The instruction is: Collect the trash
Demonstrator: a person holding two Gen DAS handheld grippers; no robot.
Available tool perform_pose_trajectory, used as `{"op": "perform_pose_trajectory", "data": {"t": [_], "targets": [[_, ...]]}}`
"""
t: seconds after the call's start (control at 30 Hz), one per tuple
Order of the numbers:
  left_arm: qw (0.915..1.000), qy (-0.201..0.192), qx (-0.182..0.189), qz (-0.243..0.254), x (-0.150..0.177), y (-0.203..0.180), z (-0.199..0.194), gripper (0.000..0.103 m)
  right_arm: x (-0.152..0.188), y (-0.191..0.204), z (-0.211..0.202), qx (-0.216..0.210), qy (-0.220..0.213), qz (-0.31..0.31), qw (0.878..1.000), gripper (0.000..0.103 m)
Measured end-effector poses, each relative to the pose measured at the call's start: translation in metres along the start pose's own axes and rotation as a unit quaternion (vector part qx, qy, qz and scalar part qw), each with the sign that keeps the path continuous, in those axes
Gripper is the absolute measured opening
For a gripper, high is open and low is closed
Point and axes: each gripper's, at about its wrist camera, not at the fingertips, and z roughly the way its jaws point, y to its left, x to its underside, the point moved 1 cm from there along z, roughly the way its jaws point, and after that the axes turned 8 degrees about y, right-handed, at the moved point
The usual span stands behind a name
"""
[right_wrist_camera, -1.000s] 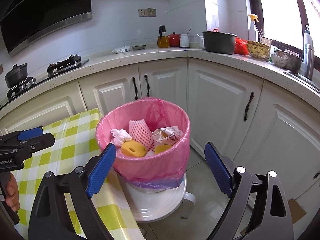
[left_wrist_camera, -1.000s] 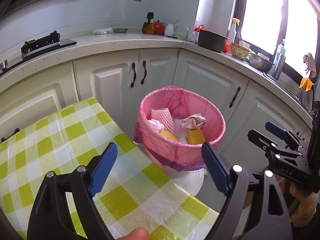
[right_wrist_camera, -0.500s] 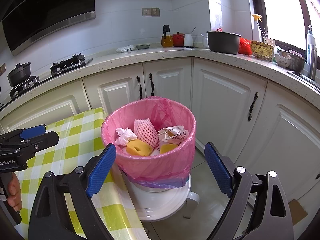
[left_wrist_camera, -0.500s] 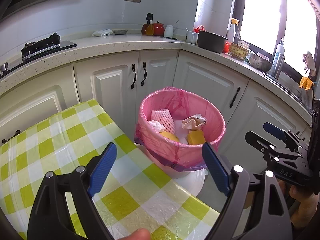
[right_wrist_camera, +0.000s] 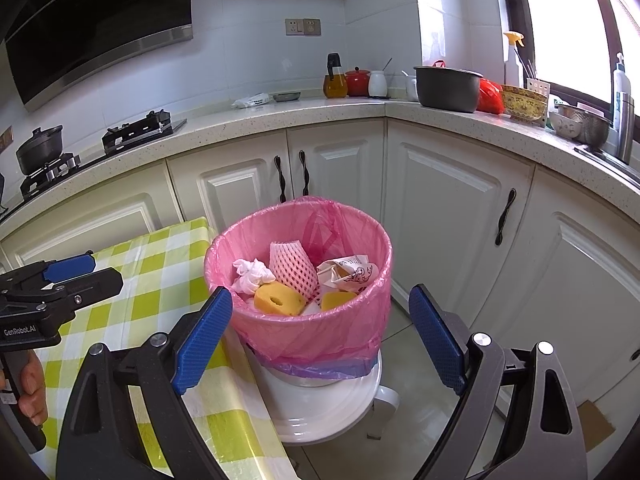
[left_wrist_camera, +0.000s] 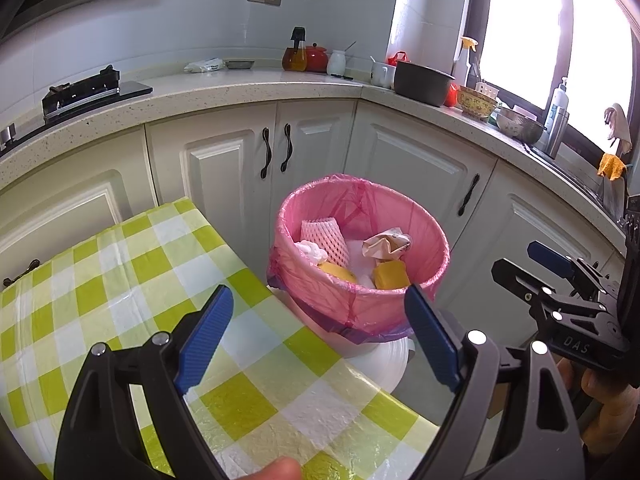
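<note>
Trash sits inside the pink-lined bin: foam net, sponges, crumpled paper. I see nothing left on the table beside the bin. Both my tongs, left and right, gape wide, holding nothing. Looks about done to me.

A pink-lined bin stands upright on a white stool; inside, a foam net at twelve o'clock, a yellow sponge at seven, crumpled paper at three.
</note>
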Motion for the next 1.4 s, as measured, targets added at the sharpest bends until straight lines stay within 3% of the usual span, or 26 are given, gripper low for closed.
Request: {"op": "perform_pose_trajectory", "data": {"t": [1.4], "targets": [[1.0, 0.0, 0.001, 0.0, 0.0008, -0.0006, 0.0011, 0.086, -0.0005, -0.0005, -0.0009, -0.001, -0.001, 0.0, 1.0, 0.084]]}}
